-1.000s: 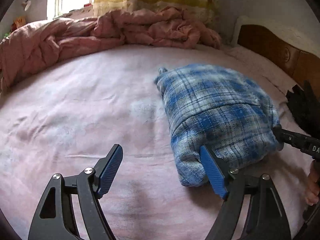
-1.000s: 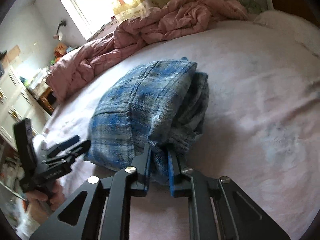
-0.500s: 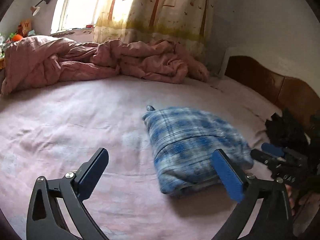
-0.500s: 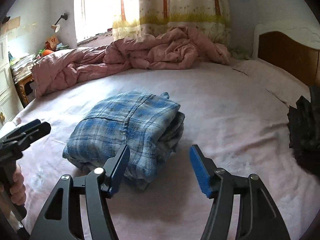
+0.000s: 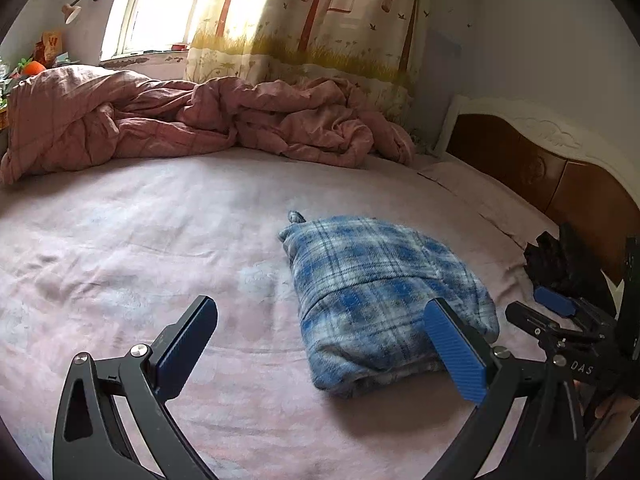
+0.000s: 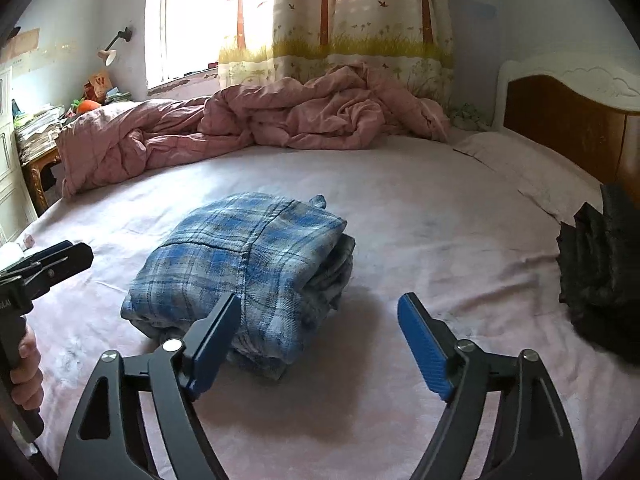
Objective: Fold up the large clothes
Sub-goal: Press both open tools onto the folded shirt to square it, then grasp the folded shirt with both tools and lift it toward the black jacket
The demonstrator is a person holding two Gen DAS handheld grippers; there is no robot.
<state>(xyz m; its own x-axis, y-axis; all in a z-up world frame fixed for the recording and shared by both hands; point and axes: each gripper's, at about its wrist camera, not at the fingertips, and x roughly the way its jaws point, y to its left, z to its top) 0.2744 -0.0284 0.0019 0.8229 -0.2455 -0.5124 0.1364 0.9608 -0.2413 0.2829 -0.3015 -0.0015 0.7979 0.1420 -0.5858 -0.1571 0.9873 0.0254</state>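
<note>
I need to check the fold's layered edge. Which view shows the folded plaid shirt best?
The right wrist view: the plaid shirt sits central, its stacked layers visible along the right side. The left wrist view shows only its top and near end, partly hidden behind a left tool finger.

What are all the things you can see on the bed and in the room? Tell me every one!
plaid shirt: one, blue and grey, folded in a bundle mid-bed
bed sheet: one, pale pink, covering the mattress
quilt: one, dusty pink, crumpled along the far side of the bed
pillow: one, pale pink, by the headboard
headboard: one, brown wood with white trim, right end of the bed
dark garment: one, black, on the right edge of the bed
curtain: one, cream with a tree print, over the window
wall lamp: one, left of the window
left gripper: one, black with blue pads, open, empty
right gripper: one, black with blue pads, open, empty
</note>
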